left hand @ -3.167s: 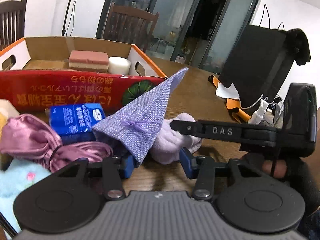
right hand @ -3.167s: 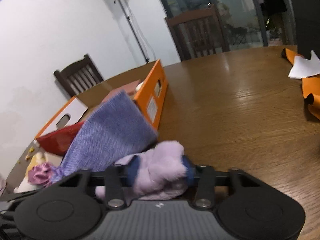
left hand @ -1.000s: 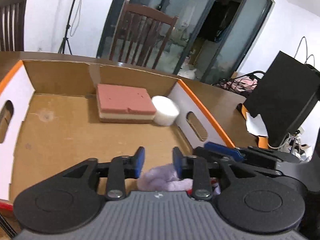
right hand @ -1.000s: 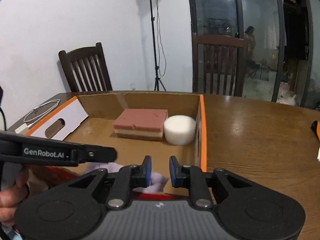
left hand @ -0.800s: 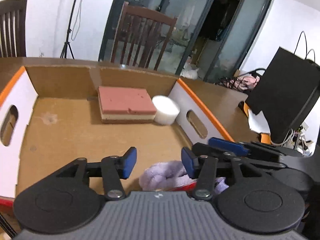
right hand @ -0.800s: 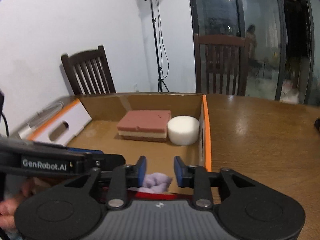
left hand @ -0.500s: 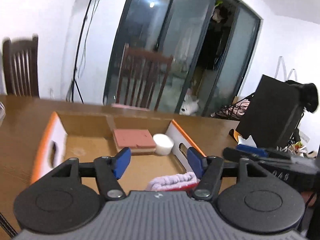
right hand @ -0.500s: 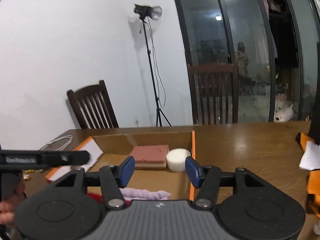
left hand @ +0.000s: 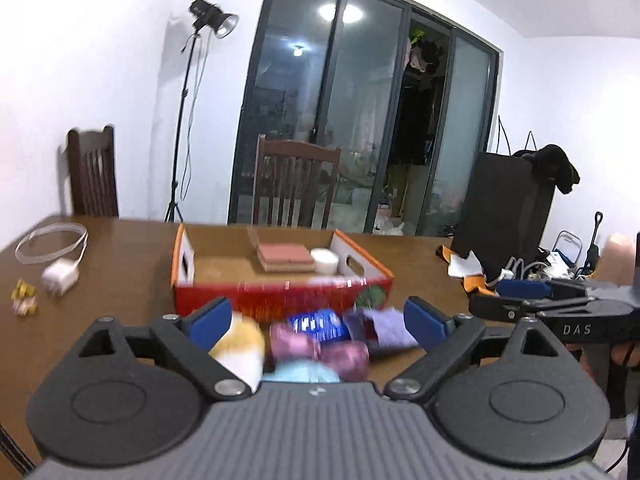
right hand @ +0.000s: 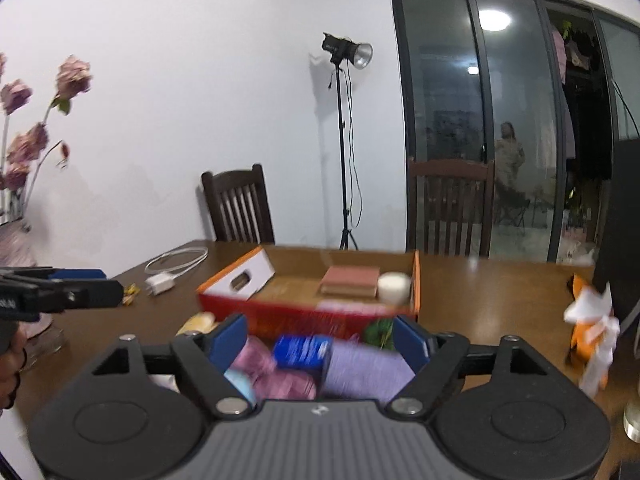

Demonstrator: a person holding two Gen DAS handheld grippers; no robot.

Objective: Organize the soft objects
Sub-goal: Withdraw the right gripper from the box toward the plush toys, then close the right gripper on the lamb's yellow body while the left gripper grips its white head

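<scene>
The left claw (left hand: 316, 322) has nothing between its blue pads, and its jaws are opening toward their widest. The right claw (right hand: 320, 342) is likewise bare and opening, a little less wide. Both hover above the tabletop (left hand: 120, 264), aimed slightly downward.

Straight ahead at twelve o'clock from each claw, and low, lies the heap of soft things still to be sorted. It holds a purple satin bundle (left hand: 320, 350), a lilac woven pouch (right hand: 364, 372), a blue tissue pack (right hand: 302, 350), a pale blue plush piece (left hand: 300, 372) and a cream and yellow plush lump (left hand: 240, 344). Motion blur smears their edges.

Beyond the heap, also at twelve o'clock, stands the open cardboard box (left hand: 280, 300) with orange rims and a red front. Its long side runs from nine to three o'clock. A pink sponge block (right hand: 352, 278) and a white foam cylinder (right hand: 394, 284) sit together at its far right.

The pouch lies toward two o'clock in both views, so the right claw seems nearer to it. The plush lump at ten o'clock suits the left one.
</scene>
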